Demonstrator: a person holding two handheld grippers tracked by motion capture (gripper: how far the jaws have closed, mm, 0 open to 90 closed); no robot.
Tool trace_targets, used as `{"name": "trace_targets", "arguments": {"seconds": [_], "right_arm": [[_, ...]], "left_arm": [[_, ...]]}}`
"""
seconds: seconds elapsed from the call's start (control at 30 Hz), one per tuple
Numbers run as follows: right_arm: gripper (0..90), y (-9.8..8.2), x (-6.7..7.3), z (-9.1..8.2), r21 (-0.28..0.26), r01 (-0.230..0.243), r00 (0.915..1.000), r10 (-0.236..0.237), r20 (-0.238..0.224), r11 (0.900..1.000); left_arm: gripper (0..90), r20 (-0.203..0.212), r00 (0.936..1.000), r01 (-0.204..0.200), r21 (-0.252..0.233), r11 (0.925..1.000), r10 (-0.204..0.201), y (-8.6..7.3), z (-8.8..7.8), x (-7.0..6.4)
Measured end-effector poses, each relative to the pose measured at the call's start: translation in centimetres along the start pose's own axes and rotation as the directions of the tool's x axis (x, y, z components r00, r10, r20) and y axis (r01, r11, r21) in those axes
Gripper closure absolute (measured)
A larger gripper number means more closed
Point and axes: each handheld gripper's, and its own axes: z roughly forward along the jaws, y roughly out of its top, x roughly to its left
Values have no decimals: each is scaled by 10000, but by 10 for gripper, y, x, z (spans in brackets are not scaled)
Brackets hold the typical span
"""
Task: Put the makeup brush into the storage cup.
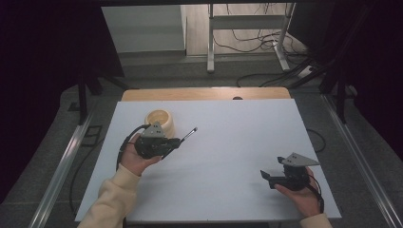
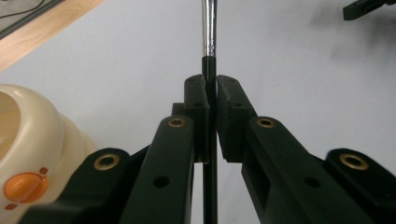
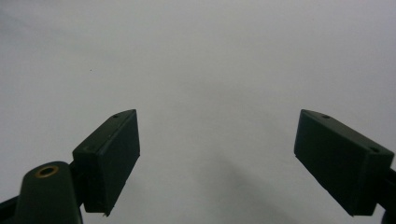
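Nearest the person, close to the front right corner of the white table (image 1: 228,156), the right gripper (image 1: 267,176) rests low over bare surface with its jaws spread wide and nothing between them; in the right gripper view the two black pads (image 3: 109,156) stand well apart above plain white. Judged from that idle pose, this hand is waiting out of the way while the other does the work.

Farther in, toward the left edge, the left gripper (image 1: 177,141) has its jaws clamped on a thin tool (image 1: 187,134), a slim black handle running into a silver metal collar. The left gripper view shows the handle (image 2: 208,70) pinched squarely between the pads, with the collar reaching straight out ahead along the jaw line. Its far tip looks dark and may be a small brush head, though it is too small to tell. The tip points toward the middle of the table and seems lifted off the surface. Gripping it lengthwise likely keeps the tip steerable.

Just beyond that hand, near the far left corner, stands a cream round container (image 1: 159,119) with an open top, probably the tool's source or destination. An orange knob (image 2: 24,187) sits on its side. No readable writing or brand shows anywhere.
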Motion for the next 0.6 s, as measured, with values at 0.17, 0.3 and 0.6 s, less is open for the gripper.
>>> {"name": "trace_targets", "arguments": {"seconds": [0.17,0.3,0.6], "right_arm": [[146,0,0,0,23,31,10000,-31,-10,10000],[147,0,0,0,25,14,10000,-14,-4,10000],[147,0,1,0,44,74,10000,-75,62,10000]], "left_arm": [[837,-60,10000,-10,-117,9999,10,1,-4,0],[837,-151,9999,34,-329,9995,-39,2,-9,1],[837,-544,9980,269,-921,9954,-320,-1,-16,6]]}}
